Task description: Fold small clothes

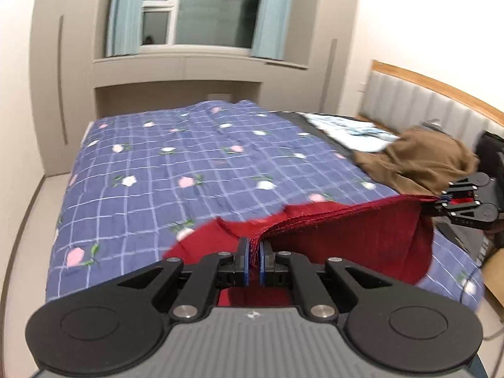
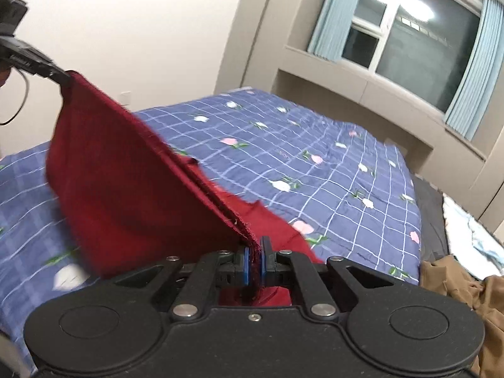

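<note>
Both sets of jaws are clamping the hem of the red garment (image 1: 362,236): left gripper (image 1: 254,260) biting one end, right gripper (image 2: 254,260) the other, edge stretched between them above the bed (image 1: 189,163). The body of the cloth is sagging, its lower part trailing on the quilt. Risk: only a thin edge is sitting between the pads, so a tug could be slipping one corner free; the trailing part may be bunching. The brown clothes (image 1: 419,160) are lying close, possibly snagging.

I see the garment (image 1: 362,236) hanging above the bed's (image 1: 189,163) near edge, a clothes pile (image 1: 419,160) at its right edge.
</note>
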The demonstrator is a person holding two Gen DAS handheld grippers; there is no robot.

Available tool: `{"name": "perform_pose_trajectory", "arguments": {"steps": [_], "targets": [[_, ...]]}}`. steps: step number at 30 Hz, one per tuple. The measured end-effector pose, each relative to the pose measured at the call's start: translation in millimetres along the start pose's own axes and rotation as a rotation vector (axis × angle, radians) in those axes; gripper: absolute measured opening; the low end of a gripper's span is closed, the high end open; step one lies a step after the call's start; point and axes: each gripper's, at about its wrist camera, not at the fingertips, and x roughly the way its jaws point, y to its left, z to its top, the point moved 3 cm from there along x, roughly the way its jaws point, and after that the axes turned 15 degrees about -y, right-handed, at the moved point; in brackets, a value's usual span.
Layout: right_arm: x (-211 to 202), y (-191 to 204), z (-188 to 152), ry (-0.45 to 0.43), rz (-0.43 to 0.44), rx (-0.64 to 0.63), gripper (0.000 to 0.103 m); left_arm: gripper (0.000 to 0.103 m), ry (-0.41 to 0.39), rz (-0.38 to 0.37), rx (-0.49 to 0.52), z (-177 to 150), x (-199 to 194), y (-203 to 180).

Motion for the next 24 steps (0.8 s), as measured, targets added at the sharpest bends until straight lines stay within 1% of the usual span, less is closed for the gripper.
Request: {"name": "perform_pose_trajectory", "arguments": {"steps": [2, 4, 6, 7, 10, 15, 19, 24], "targets": [[35.4, -10.9, 4.3, 0.041, 0.0, -0.012, 0.007, 0.006, 0.027, 0.056, -0.014, 6.2, 30.5, 10.8], [71.1, -18.1, 5.7, 0.077, 0.003, -0.025, 0.007, 0.006, 0.075, 0.134, -0.029, 7.8, 63.9, 23.4], [104.7, -25.3, 3.5, 0.118, 0.003, -0.041, 0.007, 0.006, 0.131, 0.188, -0.073, 4.0, 96.1, 37.3], [118.0, -27.1, 0.8, 0.137, 0.0, -0.045, 0.007, 0.006, 0.148, 0.204, -0.094, 1.6, 110.2, 45.0], [154.7, -36.3, -9.5, 0.185, 0.001, -0.027, 0.007, 0.006, 0.178, 0.229, -0.128, -10.8, 153.9, 66.9], [208.2, -50.7, -39.6, 0.266, 0.003, 0.012, 0.007, 0.006, 0.213, 0.233, -0.144, -34.1, 203.0, 90.6], [231.1, -55.2, -62.1, 0.302, 0.01, 0.057, 0.008, 0.006, 0.254, 0.242, -0.155, -53.8, 236.2, 99.4], [242.1, -60.5, -71.4, 0.285, 0.021, 0.09, 0.008, 0.006, 0.282, 0.265, -0.156, -75.4, 254.6, 105.0]]}}
